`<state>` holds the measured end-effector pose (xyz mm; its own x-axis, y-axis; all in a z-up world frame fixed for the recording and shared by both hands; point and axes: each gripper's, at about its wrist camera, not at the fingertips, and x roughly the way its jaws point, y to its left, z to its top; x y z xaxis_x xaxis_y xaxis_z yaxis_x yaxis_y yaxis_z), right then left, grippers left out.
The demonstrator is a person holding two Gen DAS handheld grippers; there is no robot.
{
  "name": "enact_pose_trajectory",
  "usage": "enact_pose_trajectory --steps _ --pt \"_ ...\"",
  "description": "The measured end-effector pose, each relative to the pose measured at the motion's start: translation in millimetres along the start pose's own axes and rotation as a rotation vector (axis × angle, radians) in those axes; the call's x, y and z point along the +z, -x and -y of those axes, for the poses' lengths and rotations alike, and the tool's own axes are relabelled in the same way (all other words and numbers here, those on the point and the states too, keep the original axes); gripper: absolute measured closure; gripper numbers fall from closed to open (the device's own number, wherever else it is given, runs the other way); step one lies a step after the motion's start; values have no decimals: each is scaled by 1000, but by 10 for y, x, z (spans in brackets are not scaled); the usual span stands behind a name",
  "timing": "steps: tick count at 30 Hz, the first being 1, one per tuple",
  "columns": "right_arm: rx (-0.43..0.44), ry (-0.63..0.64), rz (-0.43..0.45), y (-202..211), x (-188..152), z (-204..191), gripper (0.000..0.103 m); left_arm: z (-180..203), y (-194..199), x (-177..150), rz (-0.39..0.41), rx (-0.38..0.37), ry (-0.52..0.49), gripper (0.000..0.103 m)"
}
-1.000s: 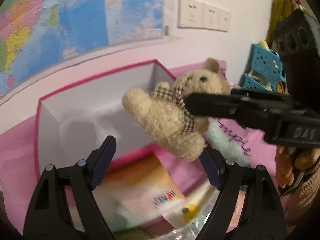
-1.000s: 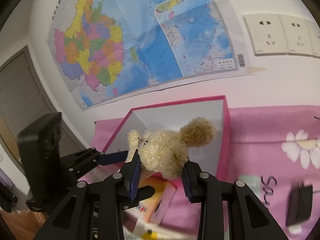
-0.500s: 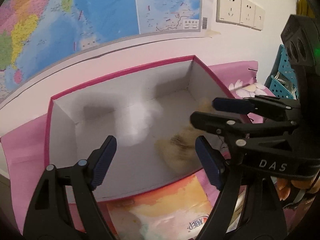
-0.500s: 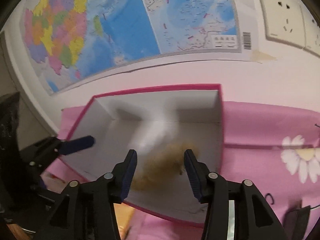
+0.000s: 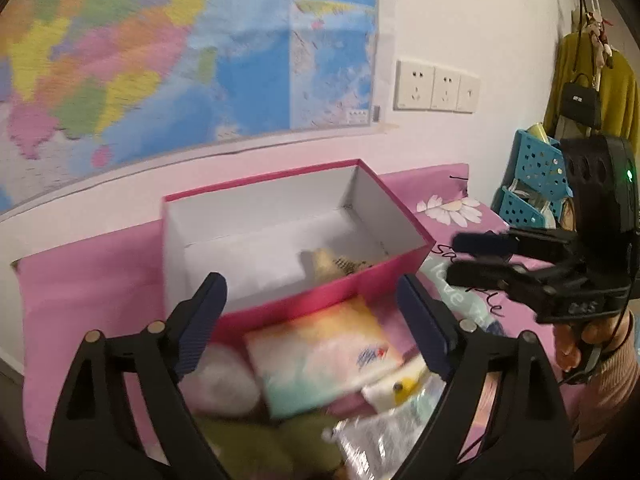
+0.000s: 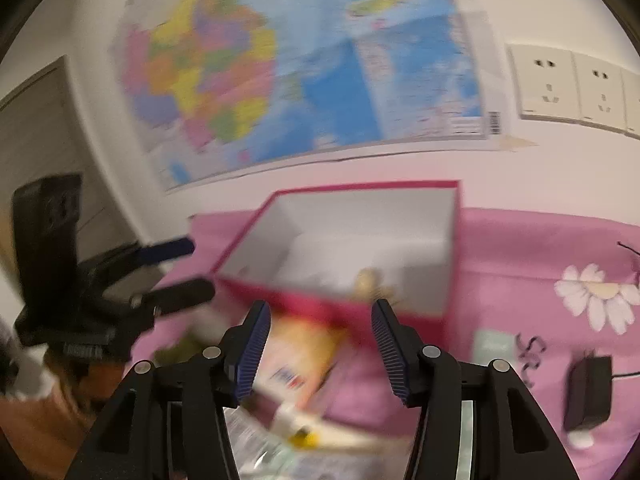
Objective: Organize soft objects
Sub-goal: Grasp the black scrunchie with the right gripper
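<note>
A tan teddy bear (image 5: 334, 267) lies inside the open pink box (image 5: 200, 200) near its front right corner; it also shows in the right wrist view (image 6: 370, 282), in the same box (image 6: 360, 186). My left gripper (image 5: 310, 326) is open and empty, in front of the box, above a pastel tissue pack (image 5: 320, 360). My right gripper (image 6: 318, 346) is open and empty, pulled back from the box front. It shows at the right of the left wrist view (image 5: 476, 258).
A pink cloth (image 5: 80, 280) covers the table. In front of the box lie a white soft ball (image 5: 220, 376), a green soft thing (image 5: 248, 448) and a clear plastic bag (image 5: 380, 440). A blue basket (image 5: 536, 176) stands right. A black charger (image 6: 588, 384) lies on the cloth.
The right gripper carried the bear over the box, opened and dropped it in, then pulled back. The left gripper also drew back and stayed open.
</note>
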<state>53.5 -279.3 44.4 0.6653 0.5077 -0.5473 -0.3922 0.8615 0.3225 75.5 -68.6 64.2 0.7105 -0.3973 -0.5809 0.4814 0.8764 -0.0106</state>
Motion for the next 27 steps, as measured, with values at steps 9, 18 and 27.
enact_pose_trajectory --steps 9,18,27 --pt "184 87 -128 -107 -472 -612 48 -340 414 -708 -59 82 79 8" --pt "254 91 -316 -627 -896 -954 48 -517 569 -1378 -156 51 166 8" --pt "191 108 -365 -1023 -987 -1142 48 -568 547 -1724 -230 -40 223 8"
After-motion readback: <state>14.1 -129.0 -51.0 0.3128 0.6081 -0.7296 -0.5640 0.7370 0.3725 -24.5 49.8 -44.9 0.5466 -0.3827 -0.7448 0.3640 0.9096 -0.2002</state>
